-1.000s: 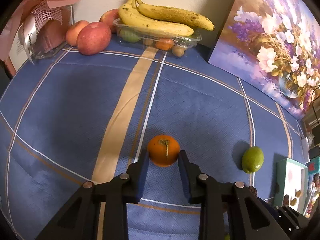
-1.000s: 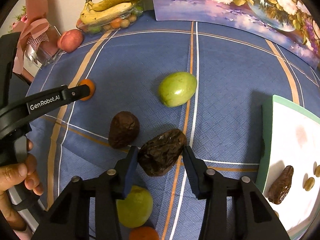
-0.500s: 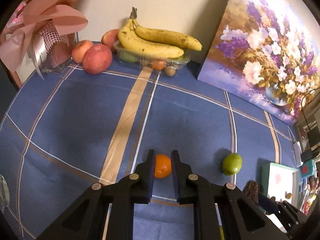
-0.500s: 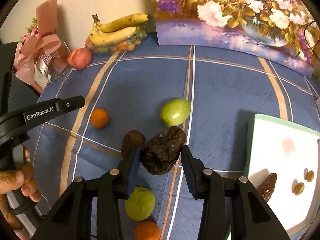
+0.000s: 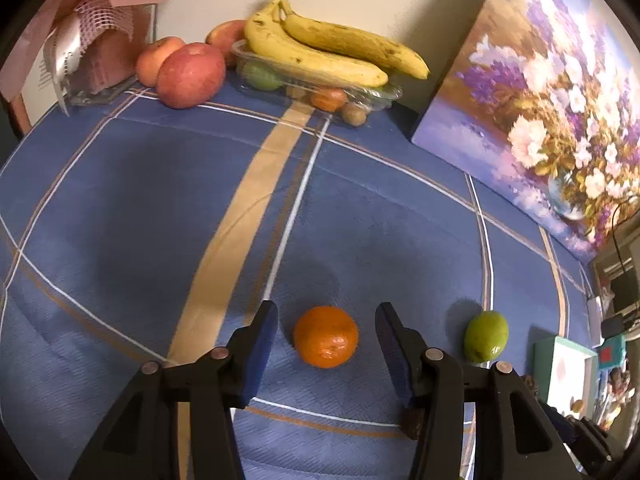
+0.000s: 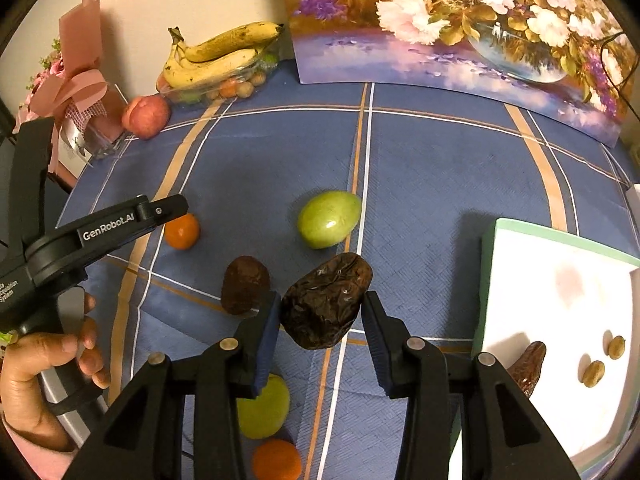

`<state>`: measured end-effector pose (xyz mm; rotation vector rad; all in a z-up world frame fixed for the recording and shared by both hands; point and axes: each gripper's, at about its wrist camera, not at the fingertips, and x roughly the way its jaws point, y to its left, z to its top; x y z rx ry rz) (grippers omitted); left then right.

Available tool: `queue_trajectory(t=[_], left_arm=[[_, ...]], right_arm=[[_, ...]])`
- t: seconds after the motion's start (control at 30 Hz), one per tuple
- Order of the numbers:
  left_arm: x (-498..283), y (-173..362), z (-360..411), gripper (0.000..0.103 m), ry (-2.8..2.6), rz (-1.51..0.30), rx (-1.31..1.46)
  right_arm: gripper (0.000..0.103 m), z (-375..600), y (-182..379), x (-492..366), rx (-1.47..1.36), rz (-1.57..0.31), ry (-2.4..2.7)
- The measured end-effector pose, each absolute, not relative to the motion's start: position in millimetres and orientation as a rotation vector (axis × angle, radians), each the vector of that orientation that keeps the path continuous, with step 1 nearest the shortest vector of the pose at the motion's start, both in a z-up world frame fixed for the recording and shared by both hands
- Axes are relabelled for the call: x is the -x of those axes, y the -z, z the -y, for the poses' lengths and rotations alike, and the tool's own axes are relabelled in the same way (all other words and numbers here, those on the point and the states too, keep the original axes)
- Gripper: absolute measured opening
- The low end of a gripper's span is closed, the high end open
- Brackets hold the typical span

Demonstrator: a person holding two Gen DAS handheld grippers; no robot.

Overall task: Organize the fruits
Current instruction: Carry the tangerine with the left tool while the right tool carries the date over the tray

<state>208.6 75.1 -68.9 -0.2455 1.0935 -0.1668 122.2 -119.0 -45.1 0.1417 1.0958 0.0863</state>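
Fruit is lying scattered on the desk (image 5: 120, 208): we are holding the left tongs (image 5: 326, 334) just opened, apart around the firm, round orange (image 5: 325, 336), while the right tongs (image 6: 320, 312) are clamping the soft, wrinkled date (image 6: 326, 300) across its middle.

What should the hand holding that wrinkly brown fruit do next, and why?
Probably carry it right, over the white tray. The right gripper already holds the dark dried fruit above the cloth, and a similar brown one already lies in that tray.
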Motion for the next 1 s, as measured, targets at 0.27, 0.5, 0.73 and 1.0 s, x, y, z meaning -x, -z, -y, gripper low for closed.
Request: queue_trajectory(t=[0.27,0.5,0.73,1.0], left_arm=[[-211,82,-69,0.048,0.140,-1.111,0.220],[-210,74,-75,0.037,0.114,-1.135,0.239],[-200,28,-76,0.037,0.127,-1.060,0.232],[-183,-16,-56,0.037,0.184,-0.987,0.195]], right_arm=[[0.043,119,46,-123,-0.139,-1.103,-0.081],[0.043,120,46,-123,-0.147,-1.102,-0.079],[0.043,125,39,-120,-0.167,-1.079,-0.075],[0.043,130,27,-114,-0.183,-1.055,-0.070]])
